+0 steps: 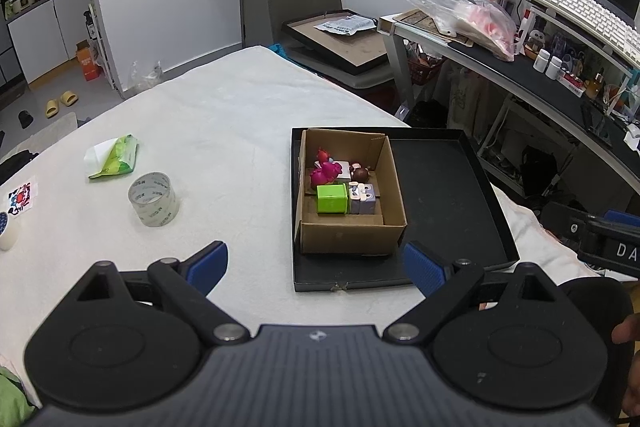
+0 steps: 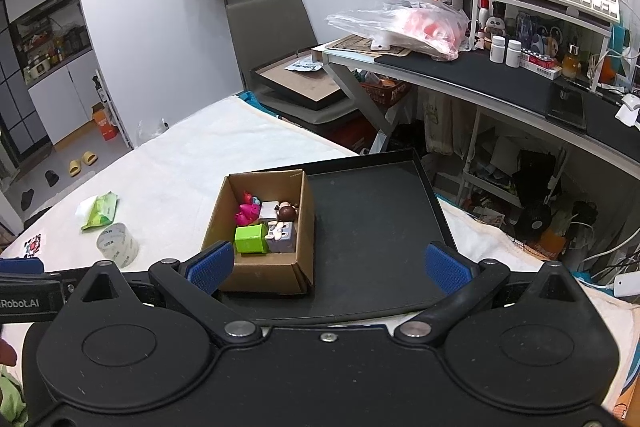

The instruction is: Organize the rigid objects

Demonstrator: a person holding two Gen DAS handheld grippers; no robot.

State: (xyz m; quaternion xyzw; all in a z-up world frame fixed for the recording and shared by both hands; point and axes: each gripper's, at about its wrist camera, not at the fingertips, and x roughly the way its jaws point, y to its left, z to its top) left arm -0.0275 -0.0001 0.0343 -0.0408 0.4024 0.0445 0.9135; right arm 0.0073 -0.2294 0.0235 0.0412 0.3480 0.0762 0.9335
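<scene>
Left wrist view shows your left gripper (image 1: pixel 316 267) held wide apart and empty, hovering near the front edge of the shallow black tray (image 1: pixel 448 187). Your right gripper (image 2: pixel 328 267) is likewise spread wide with nothing between its blue pads, just above the tray's near rim.

The small toys sit inside the open brown cardboard box (image 1: pixel 348 239), which stands in the tray's left half: a lime-green cube (image 1: pixel 331 199), a grey-lilac block figure (image 1: pixel 363 198) touching its right side, a magenta figure (image 1: pixel 325 171) behind the cube, and a brown round-headed figure (image 1: pixel 360 173) at the far right.

Judging by this, the sorting looks either finished or about to begin; the tray's right half lies bare. If you mean to move pieces out, reach down over the box wall and take the green cube first, as it stands nearest.

On the white cloth to the left, well apart from the tray, lie a clear tape roll (image 1: pixel 154 201) and a green-and-white tissue pack (image 1: pixel 113 161). Nothing blocks your approach except the box's own walls.
</scene>
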